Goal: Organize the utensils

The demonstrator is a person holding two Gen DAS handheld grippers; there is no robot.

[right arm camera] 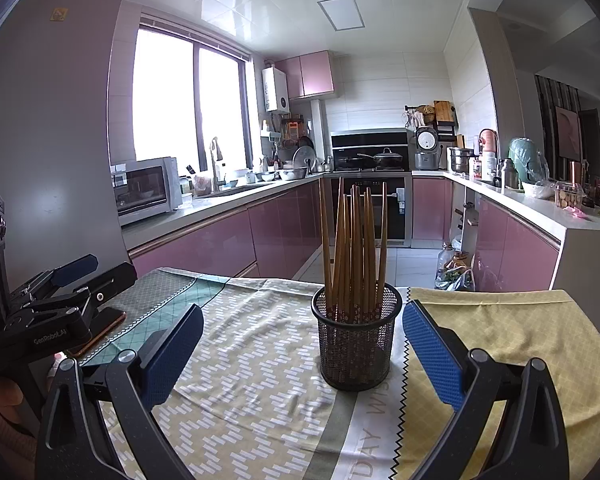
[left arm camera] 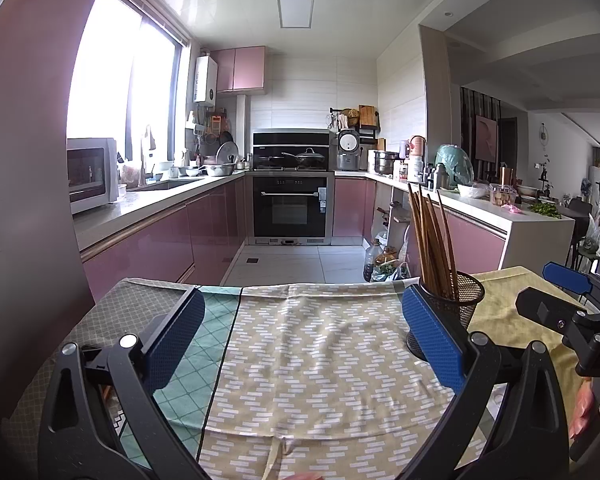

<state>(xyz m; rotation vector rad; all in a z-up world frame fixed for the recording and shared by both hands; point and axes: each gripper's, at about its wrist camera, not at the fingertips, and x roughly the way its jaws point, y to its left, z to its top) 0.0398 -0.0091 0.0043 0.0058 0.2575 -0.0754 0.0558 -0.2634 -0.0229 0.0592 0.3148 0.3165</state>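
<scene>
1. Chopsticks (right arm camera: 354, 248) stand bunched, leaning slightly, in a black mesh holder (right arm camera: 356, 340) on the cloth-covered table (right arm camera: 260, 400). Nothing loose shows on the cloth, so the sorting looks about done – a judgement.
2. Right gripper (right arm camera: 302, 354) is spread wide, empty, with the holder between and just beyond its blue pads (right arm camera: 432, 354), not touching.
3. Left gripper (left arm camera: 304, 340) is likewise released w/ nothing held; it faces bare cloth, holder just past its right pad.
4. If the step is a final straighten: close low on the holder wall, not the sticks – the tall bundle probably tips easily.
5. Room: holder sits near the table's far edge, floor beyond, so any push should come toward the person.
6. Grippers sit near each other; the left one shows beside a phone (right arm camera: 100, 330) at the table's left edge – approx. little side room there.
</scene>
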